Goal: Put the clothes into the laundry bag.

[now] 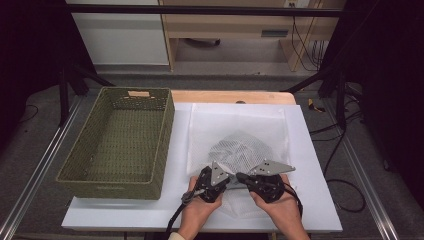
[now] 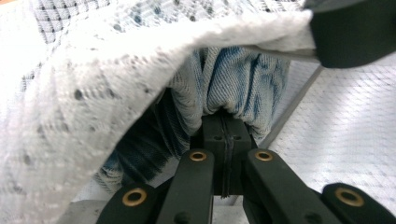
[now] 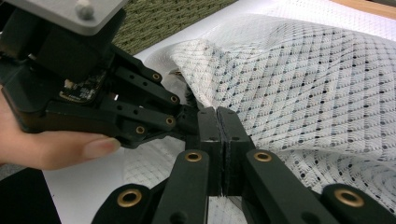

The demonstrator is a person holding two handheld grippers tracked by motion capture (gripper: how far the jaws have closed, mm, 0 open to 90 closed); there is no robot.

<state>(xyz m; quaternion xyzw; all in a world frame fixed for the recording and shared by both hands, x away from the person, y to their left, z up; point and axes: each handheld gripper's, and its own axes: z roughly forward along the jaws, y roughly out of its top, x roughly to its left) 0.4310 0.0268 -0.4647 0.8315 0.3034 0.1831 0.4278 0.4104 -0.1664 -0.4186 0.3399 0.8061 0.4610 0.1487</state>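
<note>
Both grippers at near edge of mesh laundry bag point(image 1: 240, 150), mid-worktop. Left gripper point(image 2: 226, 122) clamped on denim garment point(image 2: 233, 84) at the mouth, right gripper point(image 3: 219, 116) clamped on mesh. Garment mostly inside; zipping and basket point(image 1: 120, 145) left, I'd judge.

You can't see most of the denim garment point(image 2: 233, 79): the white mesh bag point(image 1: 240, 145) covers it, and from above it reads as a grey blur through the net. The left gripper point(image 1: 231, 181) and right gripper point(image 1: 239, 177) meet at the bag's near edge, their tips too small to separate there.
</note>
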